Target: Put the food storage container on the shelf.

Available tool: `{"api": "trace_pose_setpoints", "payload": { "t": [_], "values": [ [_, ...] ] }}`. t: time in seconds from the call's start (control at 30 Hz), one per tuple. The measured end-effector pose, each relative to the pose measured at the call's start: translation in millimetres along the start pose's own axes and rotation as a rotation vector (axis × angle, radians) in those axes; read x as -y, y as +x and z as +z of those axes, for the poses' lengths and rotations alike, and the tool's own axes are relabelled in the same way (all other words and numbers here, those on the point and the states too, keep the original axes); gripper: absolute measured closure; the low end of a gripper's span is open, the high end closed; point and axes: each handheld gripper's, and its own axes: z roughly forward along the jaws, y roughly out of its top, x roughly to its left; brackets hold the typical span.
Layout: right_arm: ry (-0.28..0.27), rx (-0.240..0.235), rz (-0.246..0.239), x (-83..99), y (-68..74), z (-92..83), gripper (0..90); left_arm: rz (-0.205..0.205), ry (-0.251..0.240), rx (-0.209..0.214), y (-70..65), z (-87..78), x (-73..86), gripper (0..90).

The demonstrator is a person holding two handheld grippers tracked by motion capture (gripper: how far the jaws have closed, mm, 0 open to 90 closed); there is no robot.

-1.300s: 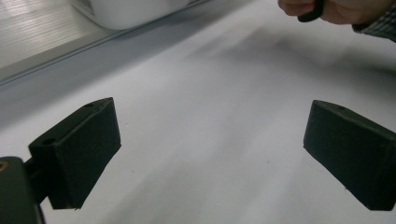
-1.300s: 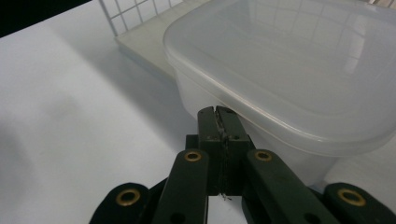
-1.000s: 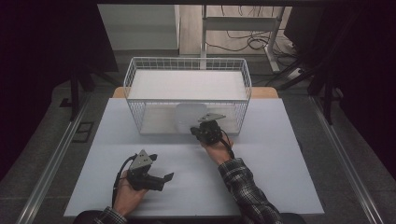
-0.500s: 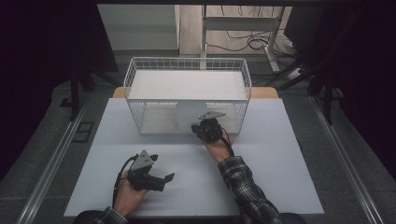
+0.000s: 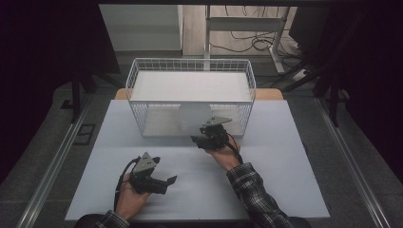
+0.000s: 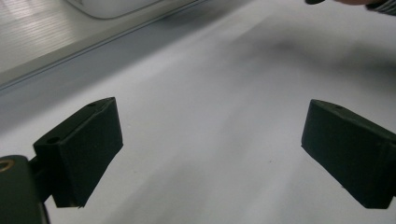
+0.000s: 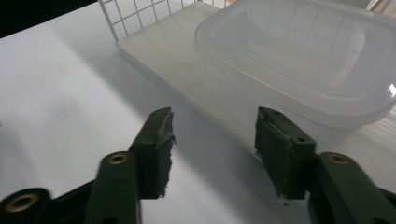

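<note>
My right gripper point(image 5: 202, 138) had just been opening, its fingers point(image 7: 156, 149) parted with nothing between them, just short of the translucent container point(image 7: 299, 60). That container leaned, I think upright on its edge, against the wire basket point(image 5: 190, 102) at the near wall. My left gripper point(image 5: 166, 181) rested wide open and empty over the white surface point(image 5: 285, 156).

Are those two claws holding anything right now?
No. The right claw has just opened, empty, beside the plastic container; the left claw is open over the table.
</note>
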Motion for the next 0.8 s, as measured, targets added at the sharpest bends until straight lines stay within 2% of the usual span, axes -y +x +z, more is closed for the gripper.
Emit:
{"api": "trace_pose_setpoints", "payload": {
  "t": [0.23,0.5,0.6,0.8],
  "values": [
    [-0.004,-0.037,0.009,1.2,5.4,-12.6,30.1,-0.004,0.006,-0.002,0.3,-0.2,-0.3,4.5],
    [0.009,-0.056,-0.036,4.9,14.4,-17.1,15.3,-0.005,0.007,-0.003,0.9,-0.4,0.1,4.5],
    [0.015,-0.06,-0.038,6.1,16.7,-17.2,9.2,-0.011,0.003,-0.003,1.7,-0.7,0.4,4.4],
    [0.032,-0.075,-0.029,13.7,20.7,-21.1,3.3,-0.032,0.01,0.015,4.3,-2.9,0.3,5.4]
  ]
}}
